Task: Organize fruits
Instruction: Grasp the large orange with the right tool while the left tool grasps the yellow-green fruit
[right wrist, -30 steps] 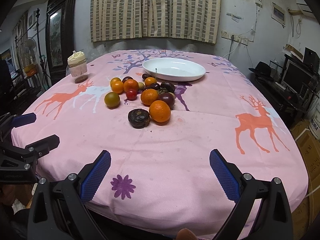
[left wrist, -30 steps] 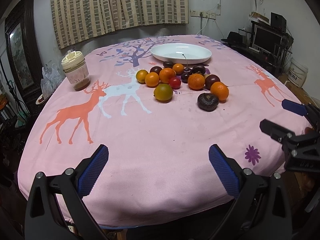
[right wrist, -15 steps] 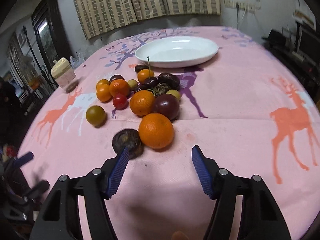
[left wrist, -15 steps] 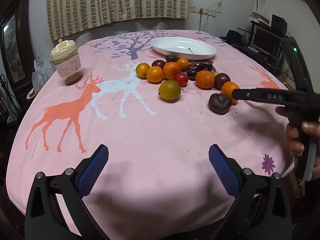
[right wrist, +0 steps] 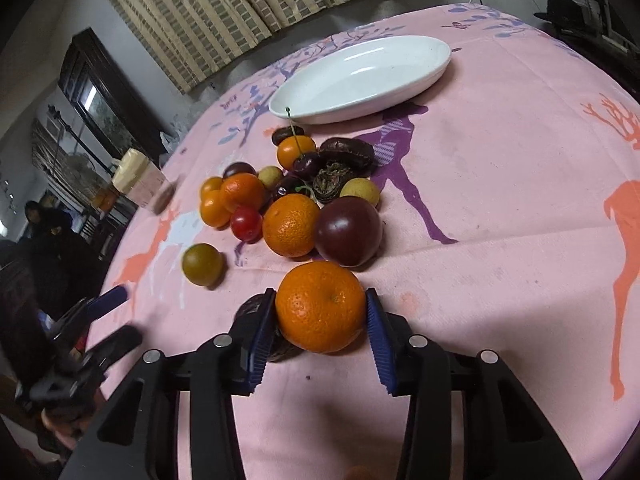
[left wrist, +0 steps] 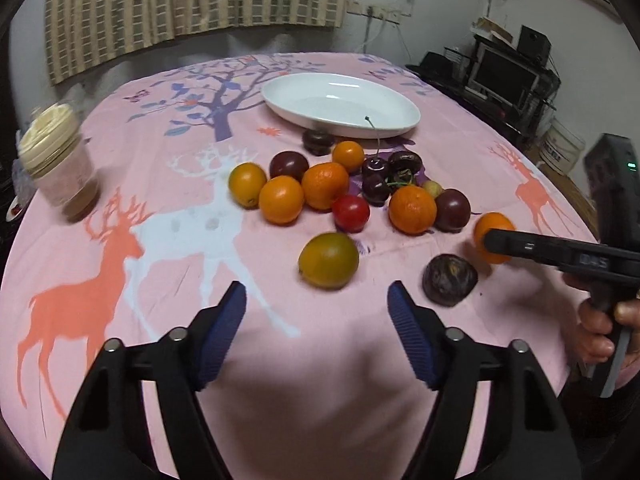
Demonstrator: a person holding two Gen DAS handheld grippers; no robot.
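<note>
A dim room with striped curtains holds a table (left wrist: 460, 88) under a pink cloth printed with deer and a tree.

The right tongs (right wrist: 321, 320) sit low over the near part of the table with the blue pads set against both sides of an orange (right wrist: 321, 306), the nearest fruit of the heap; the jaws look closed on it or all but closed, and the fruit appears to rest on the cloth. A dark wrinkled fruit (right wrist: 256, 312) lies just behind the left pad, touching or nearly so. The left tongs (left wrist: 316, 310) hang open and empty, pointed at a green-yellow fruit (left wrist: 328, 260) lying just beyond their tips, apart from the heap.

Past these, the other fruits (right wrist: 292, 200), among them oranges, dark plums, cherries and a red tomato, sit clustered mid-table. The white oval dish (right wrist: 408, 80) stands empty towards the far edge, and a capped jar (left wrist: 60, 160) stands by the left edge.

The step in hand looks like the first pick. Next, the orange must be lifted clear without dragging its dark neighbour, then carried over the heap to the dish.

The side of the right tongs bears pale letters in the left view, too blurred to read with confidence.
</note>
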